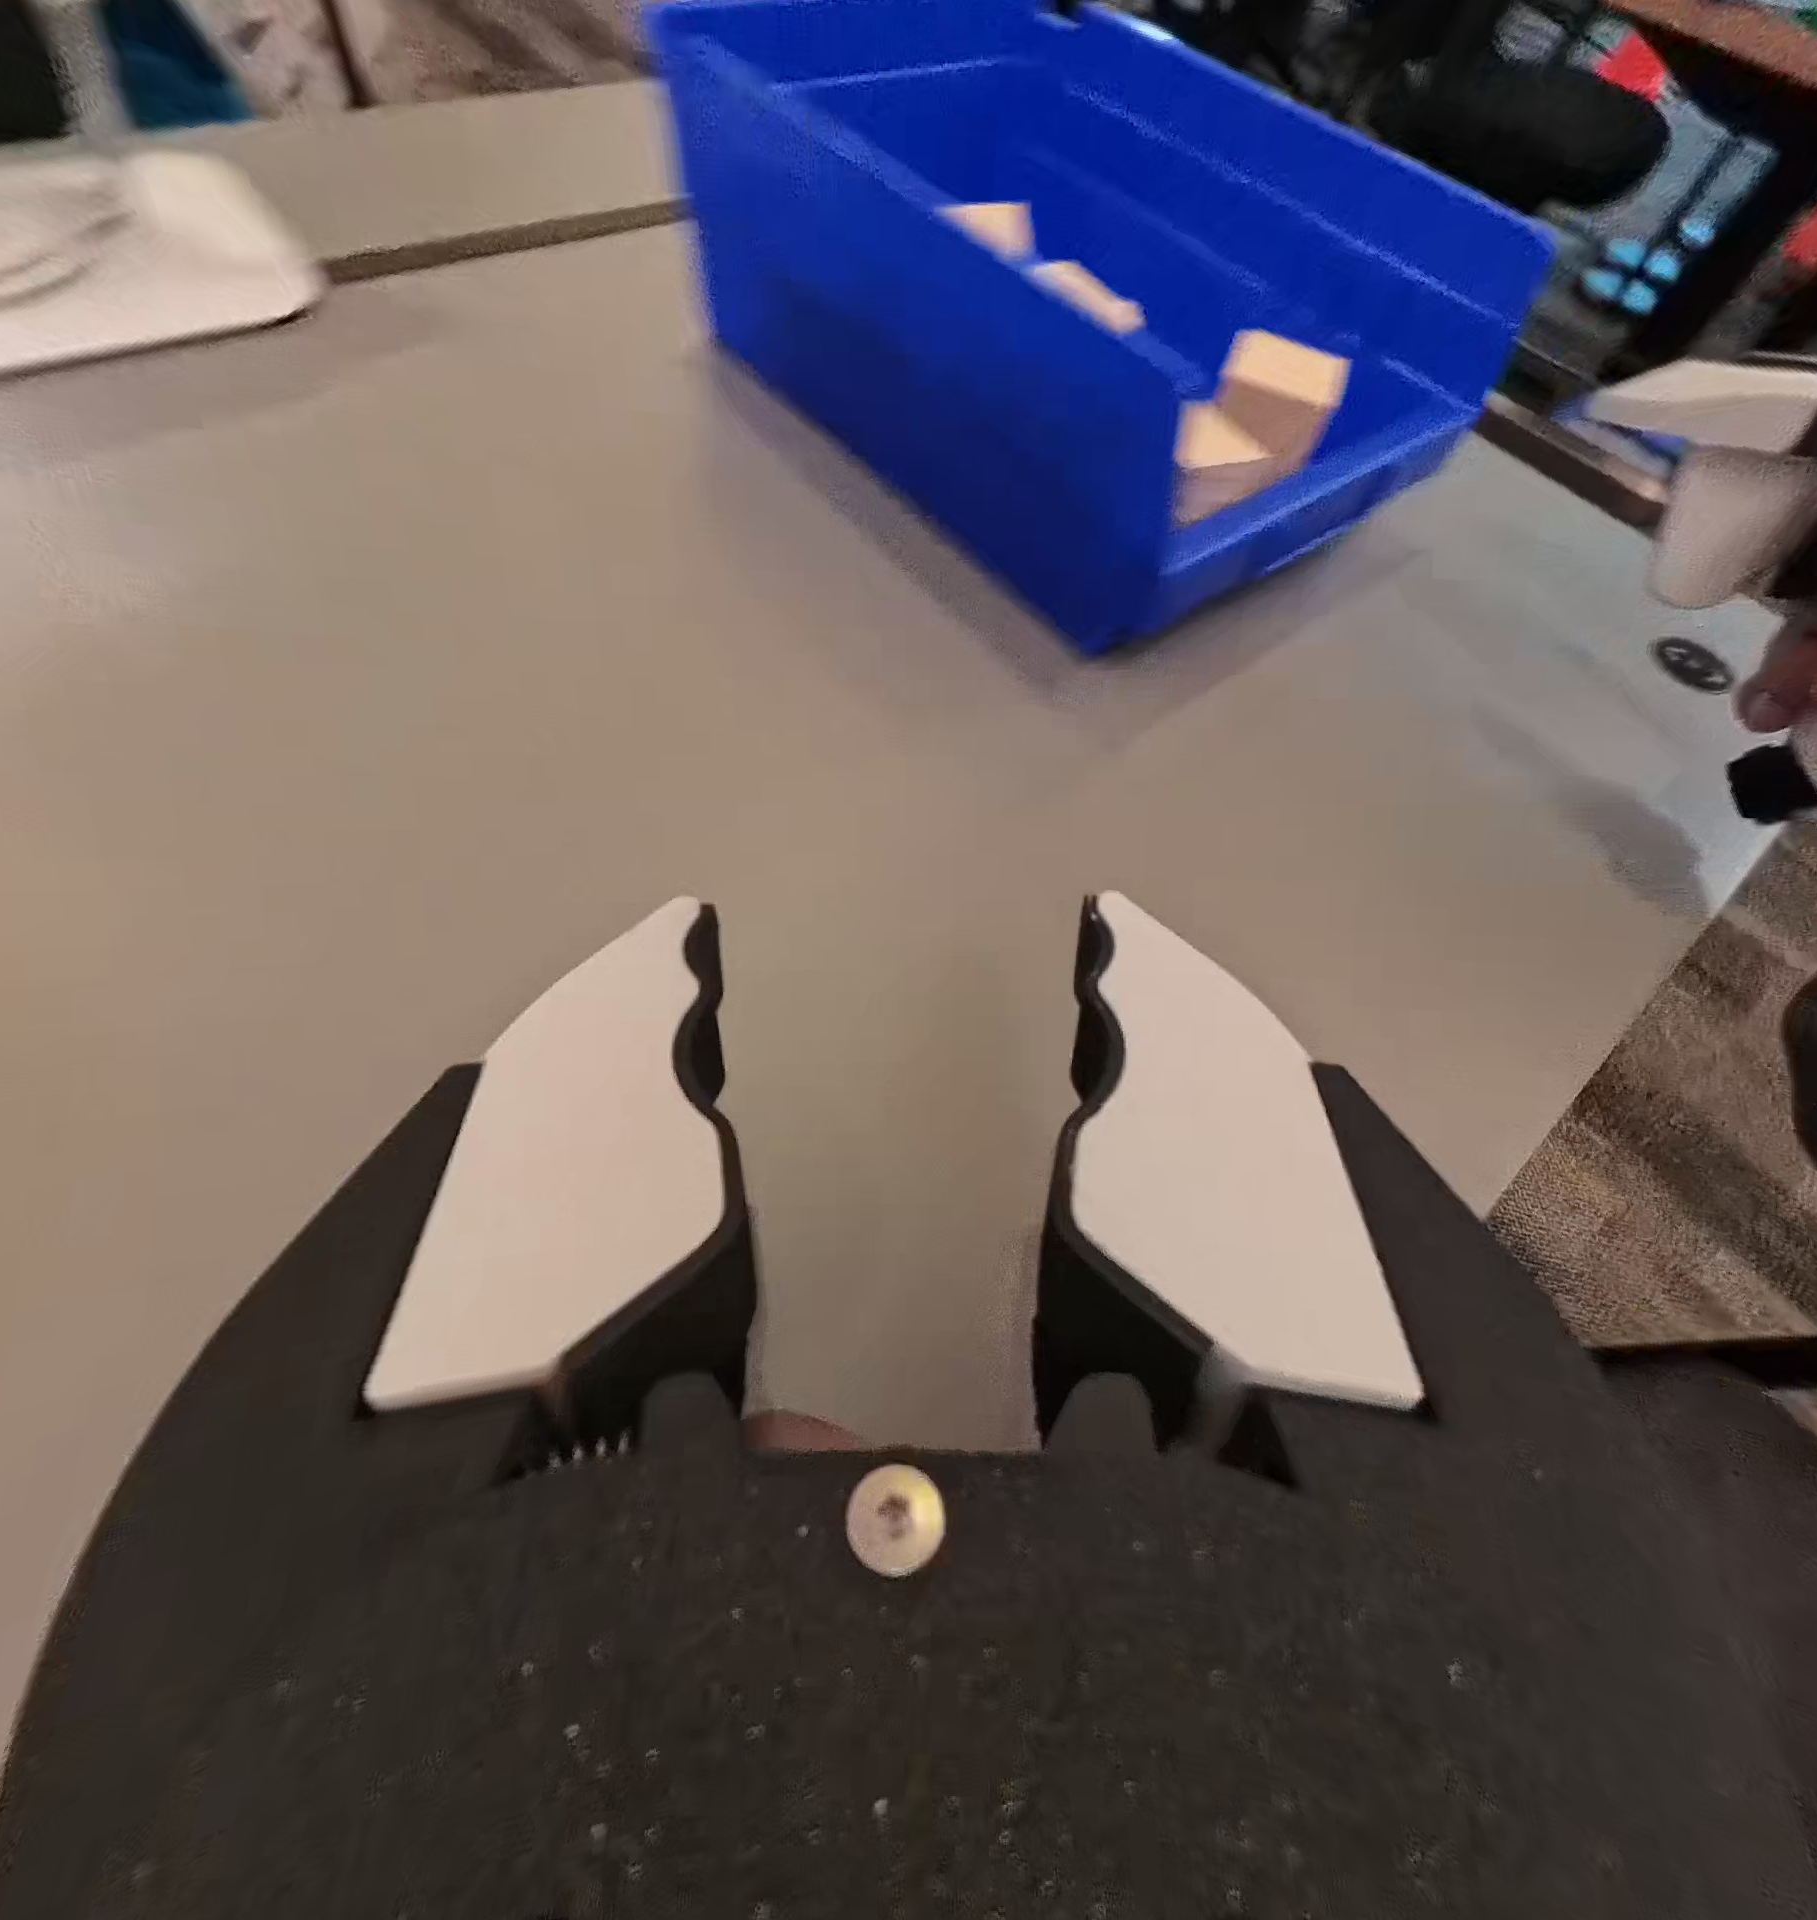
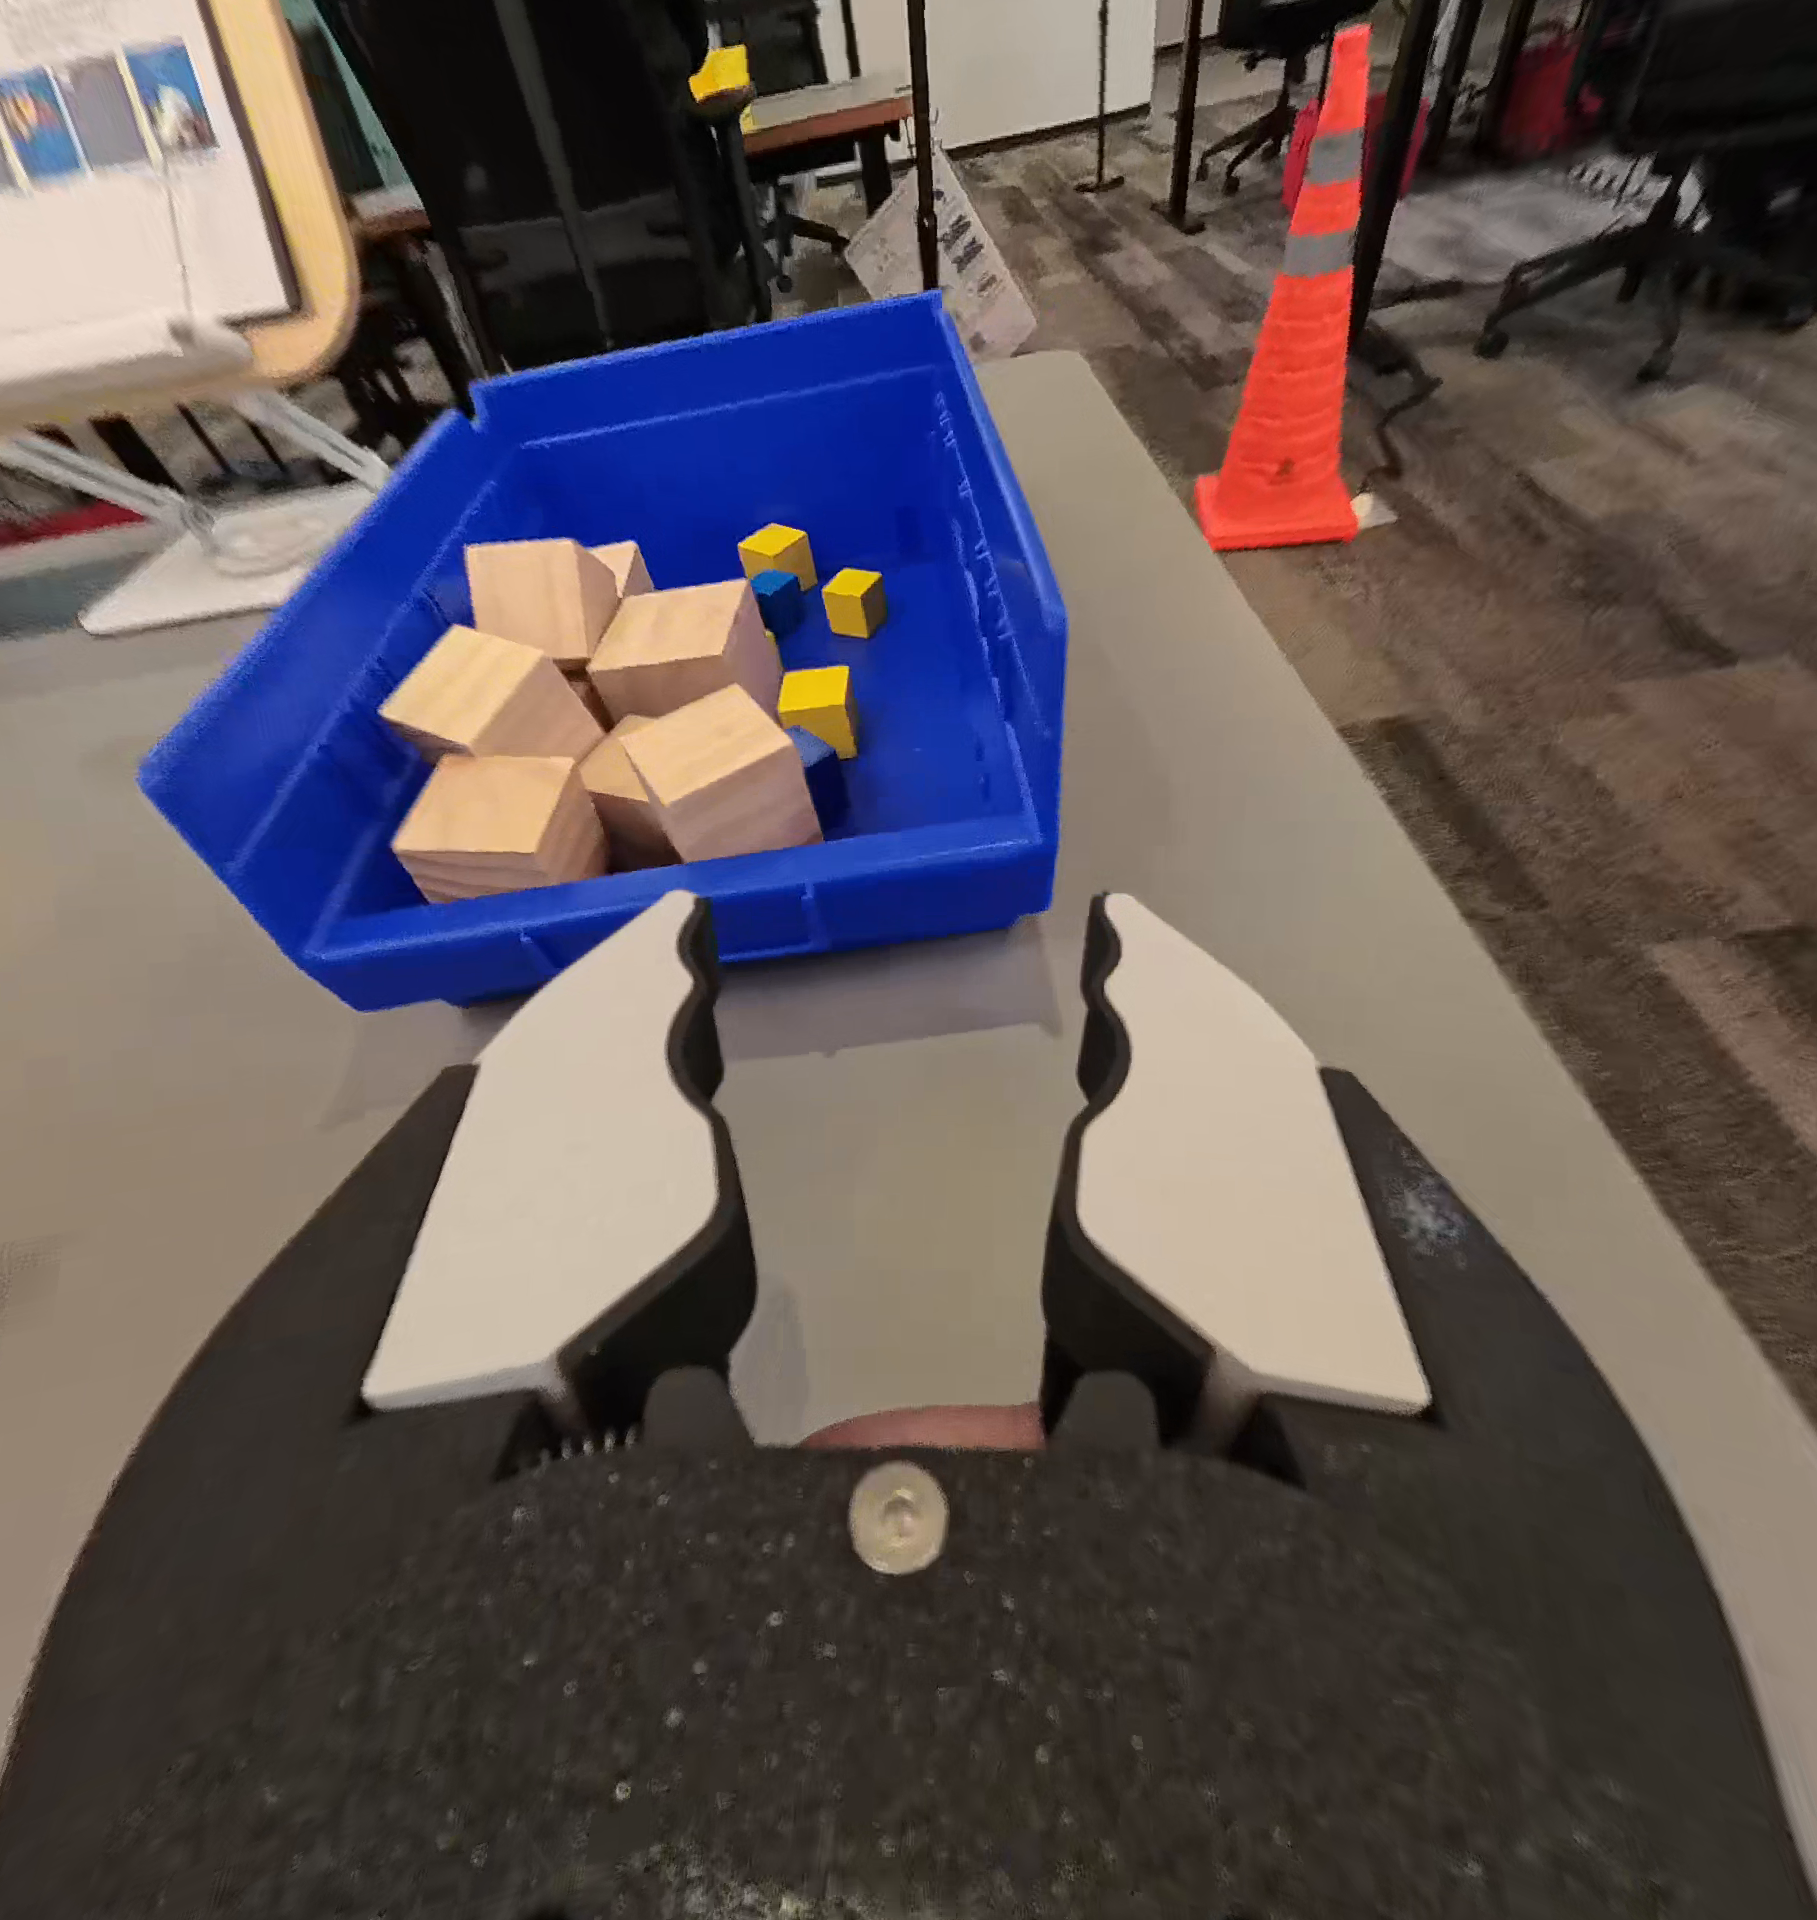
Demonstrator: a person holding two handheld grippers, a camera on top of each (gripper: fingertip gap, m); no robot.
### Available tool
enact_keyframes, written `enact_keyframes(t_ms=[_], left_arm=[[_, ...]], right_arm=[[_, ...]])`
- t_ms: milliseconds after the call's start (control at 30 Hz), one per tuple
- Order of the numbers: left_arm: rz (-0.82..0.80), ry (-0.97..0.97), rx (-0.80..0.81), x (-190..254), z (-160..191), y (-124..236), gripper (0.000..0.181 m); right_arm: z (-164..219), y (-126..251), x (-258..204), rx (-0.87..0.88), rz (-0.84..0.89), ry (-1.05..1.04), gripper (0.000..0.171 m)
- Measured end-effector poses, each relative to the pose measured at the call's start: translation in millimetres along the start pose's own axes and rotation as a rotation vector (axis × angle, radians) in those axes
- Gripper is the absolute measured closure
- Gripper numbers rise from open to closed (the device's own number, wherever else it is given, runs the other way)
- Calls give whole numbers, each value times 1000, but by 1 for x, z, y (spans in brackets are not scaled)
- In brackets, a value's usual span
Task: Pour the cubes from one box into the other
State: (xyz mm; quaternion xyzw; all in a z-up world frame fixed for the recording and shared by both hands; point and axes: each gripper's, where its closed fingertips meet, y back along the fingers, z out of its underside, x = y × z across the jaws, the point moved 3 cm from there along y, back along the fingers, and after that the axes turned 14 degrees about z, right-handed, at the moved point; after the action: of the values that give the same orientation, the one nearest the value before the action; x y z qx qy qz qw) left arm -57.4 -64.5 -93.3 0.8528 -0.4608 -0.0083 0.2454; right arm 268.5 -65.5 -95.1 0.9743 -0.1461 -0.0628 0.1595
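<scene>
A blue box stands on the grey table. It holds several large wooden cubes, small yellow cubes and small blue cubes. My right gripper is open and empty, just short of the box's low front lip. In the left wrist view the blue box is blurred, farther off at the upper right, with wooden cubes showing inside. My left gripper is open and empty above the bare table. I see only one box.
A white finger of the right gripper and a hand show at the right edge. A white object lies at the far left. The table's right edge drops to carpet, where an orange cone stands.
</scene>
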Motion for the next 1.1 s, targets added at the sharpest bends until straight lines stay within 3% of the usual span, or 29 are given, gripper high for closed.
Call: enact_keyframes(t_ms=[167,267,333,400,533,600,700,800,900,933,1000,1100], left_arm=[[-66,-84,32,37,-57,-128,125],[-163,13,-13,21,-63,-166,128],[-185,100,-15,10,-61,-177,140],[-155,158,10,6,-62,-180,158],[-317,60,-28,-13,-61,-166,175],[-299,122,21,-17,-56,-156,176],[-319,169,42,-17,-51,-143,178],[-304,152,25,-10,-49,-142,178],[-310,163,26,-8,-47,-140,179],[-306,160,25,-7,-46,-138,178],[-301,152,28,-7,-46,-133,178],[-309,126,35,-5,-49,-118,177]], right_arm=[[-2,2,-3,2,-51,-51,105],[-2,-1,-4,-4,-57,-40,105],[-2,-5,-5,-9,-62,-34,105],[0,-11,-6,-22,-57,-13,105],[21,-26,-19,-143,-102,12,104],[30,-32,-18,-204,-55,13,103],[15,-33,-18,-128,-4,-79,109],[24,-37,-38,-201,-52,-107,133],[26,-36,-46,-214,-21,-50,121],[25,-35,-44,-217,-4,-63,126],[18,-30,-30,-227,73,-159,162],[12,-27,-38,-197,97,-123,167]])
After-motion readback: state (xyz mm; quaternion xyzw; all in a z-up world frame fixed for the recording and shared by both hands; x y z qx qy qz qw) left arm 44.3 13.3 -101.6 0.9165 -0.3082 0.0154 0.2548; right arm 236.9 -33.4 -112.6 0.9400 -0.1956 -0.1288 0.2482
